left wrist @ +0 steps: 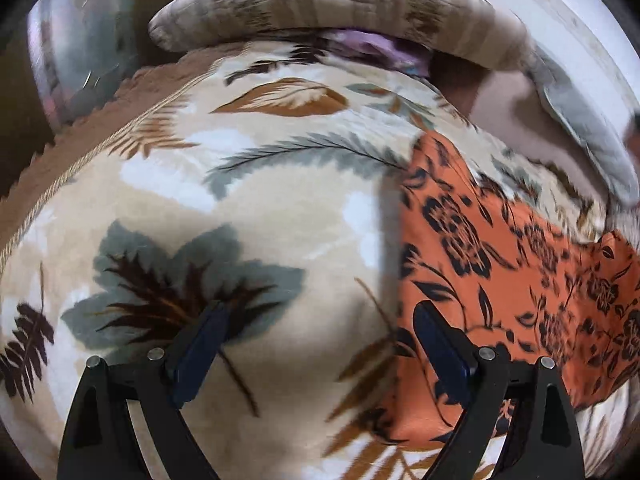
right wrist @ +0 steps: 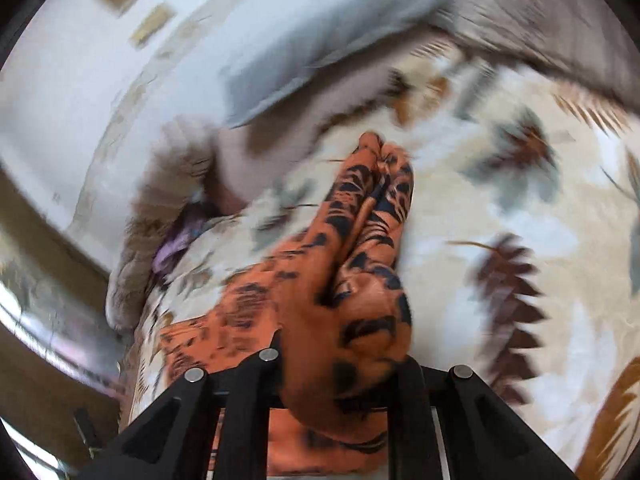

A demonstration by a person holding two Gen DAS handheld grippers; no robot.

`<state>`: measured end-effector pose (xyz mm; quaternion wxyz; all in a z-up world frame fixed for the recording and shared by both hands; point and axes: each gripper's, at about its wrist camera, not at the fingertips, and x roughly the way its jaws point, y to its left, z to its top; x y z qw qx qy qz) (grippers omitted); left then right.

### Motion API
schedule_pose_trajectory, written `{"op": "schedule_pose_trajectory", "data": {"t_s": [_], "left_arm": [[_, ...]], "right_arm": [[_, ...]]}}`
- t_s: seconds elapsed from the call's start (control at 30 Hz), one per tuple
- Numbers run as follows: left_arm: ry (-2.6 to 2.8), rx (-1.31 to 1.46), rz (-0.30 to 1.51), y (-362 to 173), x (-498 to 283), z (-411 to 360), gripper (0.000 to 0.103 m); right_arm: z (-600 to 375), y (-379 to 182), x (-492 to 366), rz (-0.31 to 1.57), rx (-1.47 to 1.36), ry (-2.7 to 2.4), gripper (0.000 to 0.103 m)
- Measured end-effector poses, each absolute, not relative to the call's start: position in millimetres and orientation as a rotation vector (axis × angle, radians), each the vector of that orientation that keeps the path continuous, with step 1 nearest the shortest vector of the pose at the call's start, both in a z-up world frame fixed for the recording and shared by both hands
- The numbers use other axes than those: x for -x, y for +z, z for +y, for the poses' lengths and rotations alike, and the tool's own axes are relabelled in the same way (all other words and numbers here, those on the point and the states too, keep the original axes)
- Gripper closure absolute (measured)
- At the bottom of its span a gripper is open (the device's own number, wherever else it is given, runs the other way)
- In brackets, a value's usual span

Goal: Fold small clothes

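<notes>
An orange garment with a black flower print (left wrist: 500, 264) lies on a cream leaf-patterned bedspread (left wrist: 248, 200), at the right of the left wrist view. My left gripper (left wrist: 320, 336) is open and empty, hovering over the bedspread with its right finger (left wrist: 436, 344) at the garment's left edge. In the right wrist view my right gripper (right wrist: 340, 364) is shut on a bunched fold of the same garment (right wrist: 360, 264), which is lifted and drapes forward over the fingers. The right fingertips are hidden by cloth. The view is motion-blurred.
A brown striped pillow (left wrist: 320, 12) lies along the head of the bed with purple cloth (left wrist: 376, 46) tucked under it. A grey pillow (left wrist: 580, 120) sits at the right, also in the right wrist view (right wrist: 320, 32). The bed's fringed edge (left wrist: 80, 132) drops off at the left.
</notes>
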<state>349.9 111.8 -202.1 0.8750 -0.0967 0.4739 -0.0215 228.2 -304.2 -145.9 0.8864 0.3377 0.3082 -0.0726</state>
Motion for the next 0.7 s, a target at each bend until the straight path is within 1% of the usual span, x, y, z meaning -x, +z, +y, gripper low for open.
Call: {"op": "schedule_pose_trajectory", "data": {"t_s": [0.1, 0.2, 0.4, 0.5, 0.53, 0.6, 0.67, 0.7], "left_arm": [[-0.02, 0.242, 0.967, -197.9, -348.8, 126.6, 0.01], [-0.001, 0.242, 0.946, -192.6, -349.1, 135.2, 0.009], [0.054, 0.234, 0.935, -189.7, -348.8, 160.7, 0.009], [0.084, 0.254, 0.932, -190.0, -346.4, 179.5, 0.01], [0.093, 0.262, 0.931, -190.2, -345.4, 184.8, 0.01], [0.1, 0.276, 0.932, -190.9, -344.4, 192.6, 0.01], [0.098, 0.285, 0.936, -191.6, -345.0, 194.6, 0.009], [0.095, 0.289, 0.935, -191.2, -345.0, 194.0, 0.009]], "right_arm": [[-255.7, -129.1, -240.0, 0.662, -0.67, -0.082, 0.086], [-208.8, -129.9, -254.0, 0.713, -0.67, -0.016, 0.086], [-109.1, -169.2, -288.0, 0.877, -0.695, 0.146, 0.086], [-85.7, -193.1, -297.2, 0.943, -0.732, 0.181, 0.085], [-83.6, -195.4, -297.6, 0.947, -0.747, 0.194, 0.081], [-84.8, -196.6, -296.8, 0.937, -0.767, 0.224, 0.081], [-87.1, -195.1, -293.8, 0.94, -0.779, 0.258, 0.077], [-91.9, -197.0, -293.3, 0.949, -0.832, 0.303, 0.068]]}}
